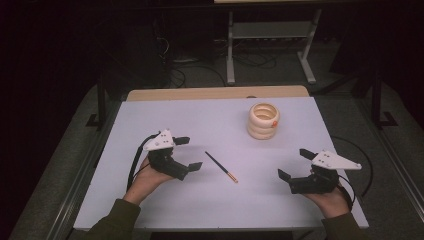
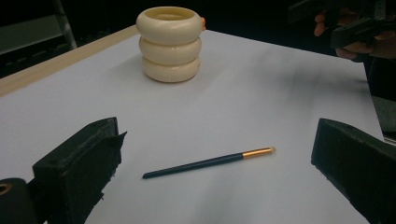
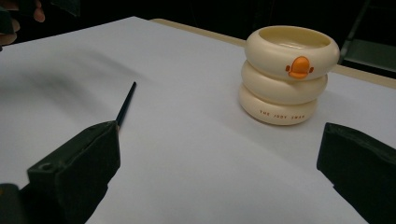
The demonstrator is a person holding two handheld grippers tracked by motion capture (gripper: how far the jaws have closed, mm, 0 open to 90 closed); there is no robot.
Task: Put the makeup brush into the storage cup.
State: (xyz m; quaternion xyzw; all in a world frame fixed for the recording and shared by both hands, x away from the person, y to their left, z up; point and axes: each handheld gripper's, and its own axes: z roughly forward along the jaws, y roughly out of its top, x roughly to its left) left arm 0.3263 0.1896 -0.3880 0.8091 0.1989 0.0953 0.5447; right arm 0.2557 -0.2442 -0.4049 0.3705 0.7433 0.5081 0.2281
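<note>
High view has your left gripper (image 1: pixel 189 153) gaping wide and empty just left of the brush (image 1: pixel 221 166) lying flat on the white counter (image 1: pixel 165 120), cream ring-stack pot (image 1: pixel 263 120) beyond, your right gripper (image 1: pixel 295 163) equally wide, empty

From where I watched, this looked like a lab or test room set up for recording, not a home. I worked at a table (image 1: pixel 150 130) covered with a plain white sheet, its wooden edge showing at the far side, standing on grey carpet in a dark room. Behind it stood a metal-framed bench (image 1: pixel 270 35) with loose cables (image 1: pixel 195 67) trailing across the floor.
</note>
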